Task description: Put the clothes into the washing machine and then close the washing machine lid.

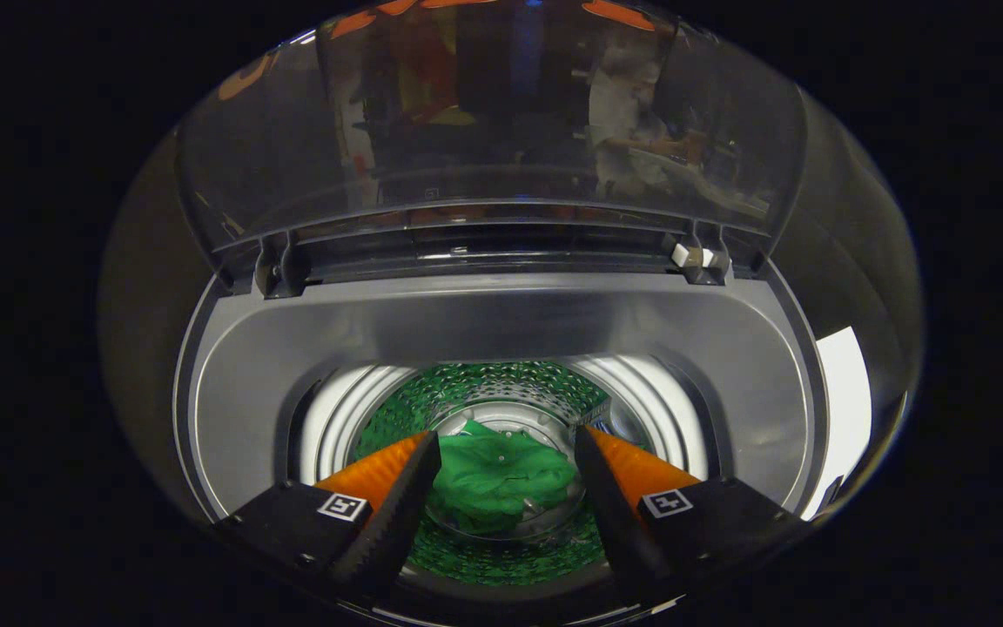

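The claw (508,444) points down into the mouth of a top-loading washing machine (232,392). Its two fingers (397,505) stand spread wide apart, released, with nothing held between them. Each finger carries a small square black-and-white marker near its base.

Just beyond and below the fingertips, seen through the gap between them, a crumpled green garment (497,479) lies at the bottom of the drum (484,387). It touches neither finger. The cloth sits bunched in a loose heap on the round plate at the drum's floor. The perforated metal wall of the drum rises around it and picks up the green of the cloth as a speckled reflection. Pale, bright rings circle the top of the drum on either side of the fingers.

Around the drum opening spreads the grey top deck of the machine, a smooth sloped collar that curves wide to both sides and up toward the back. At the far edge of the deck, two hinges hold the lid: one toward the left and one toward the right, the right one with a small white part (693,255) on it.

The lid (484,122) stands open, raised upright behind the opening. It is a clear, smoky curved panel. Dim reflections play across it, among them a blurred person in a light top, too faint to make out further.

To the right of the machine's rim, a bright white patch (845,409) shows.
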Motion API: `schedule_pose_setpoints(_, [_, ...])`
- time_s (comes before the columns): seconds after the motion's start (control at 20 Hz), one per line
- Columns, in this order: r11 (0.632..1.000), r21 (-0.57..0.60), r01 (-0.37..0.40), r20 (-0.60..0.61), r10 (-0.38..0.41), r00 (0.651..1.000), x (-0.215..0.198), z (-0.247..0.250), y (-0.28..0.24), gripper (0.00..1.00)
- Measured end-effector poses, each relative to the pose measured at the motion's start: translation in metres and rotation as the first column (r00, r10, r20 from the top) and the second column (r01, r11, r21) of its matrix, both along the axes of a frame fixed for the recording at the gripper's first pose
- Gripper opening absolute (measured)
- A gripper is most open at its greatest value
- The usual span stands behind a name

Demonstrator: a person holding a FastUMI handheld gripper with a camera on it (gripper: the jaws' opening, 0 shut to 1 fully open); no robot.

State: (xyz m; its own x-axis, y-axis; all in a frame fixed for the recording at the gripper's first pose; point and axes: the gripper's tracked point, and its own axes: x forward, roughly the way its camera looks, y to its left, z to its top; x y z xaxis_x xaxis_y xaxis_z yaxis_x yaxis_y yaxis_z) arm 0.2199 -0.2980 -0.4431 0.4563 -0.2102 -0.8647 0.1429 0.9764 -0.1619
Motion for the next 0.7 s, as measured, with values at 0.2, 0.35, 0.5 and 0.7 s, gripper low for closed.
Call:
schedule_pose_setpoints(0.2, [1.0,0.003,0.008,0.06,-0.008,0.998,0.003,0.01,-0.002,0.99])
schedule_pose_setpoints(0.35, [1.0,-0.003,-0.017,0.124,0.017,0.992,0.004,0.025,-0.003,0.99])
schedule_pose_setpoints(0.5, [0.998,0.042,-0.041,0.287,0.028,0.957,0.016,0.061,0.006,1.0])
schedule_pose_setpoints(0.7, [0.992,0.065,-0.111,0.521,0.061,0.851,0.02,0.142,0.022,1.0])
